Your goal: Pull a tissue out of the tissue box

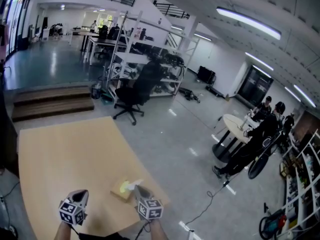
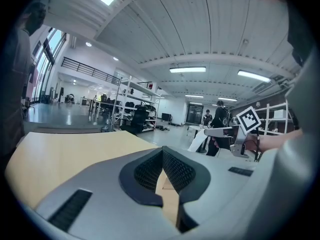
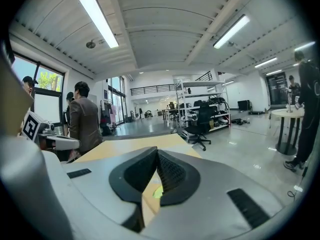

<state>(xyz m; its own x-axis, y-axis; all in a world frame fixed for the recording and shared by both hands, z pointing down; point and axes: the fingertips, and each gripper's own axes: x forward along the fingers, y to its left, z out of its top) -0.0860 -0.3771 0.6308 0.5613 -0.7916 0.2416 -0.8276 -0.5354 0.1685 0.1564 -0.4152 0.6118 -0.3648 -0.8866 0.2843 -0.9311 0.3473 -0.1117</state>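
Observation:
Near the front right corner of the light wooden table (image 1: 65,149) lies a tan tissue box (image 1: 120,190). A white tissue (image 1: 132,185) rises from its top. My right gripper (image 1: 137,189) hovers just right of the box, jaws shut on the tissue's upper end. In the left gripper view the tissue (image 2: 199,143) hangs from the right gripper's tip (image 2: 207,132). In the right gripper view, below the closed jaws (image 3: 157,153), part of the box (image 3: 149,201) shows. My left gripper (image 1: 79,194) is to the left of the box, apart from it, shut (image 2: 162,151) and holding nothing.
The table's right edge runs close by the box, with grey floor beyond. A black office chair (image 1: 135,91) and metal shelving (image 1: 150,59) stand further back. People sit at a round white table (image 1: 235,126) on the right. A person in a brown jacket (image 3: 82,119) stands beyond the table.

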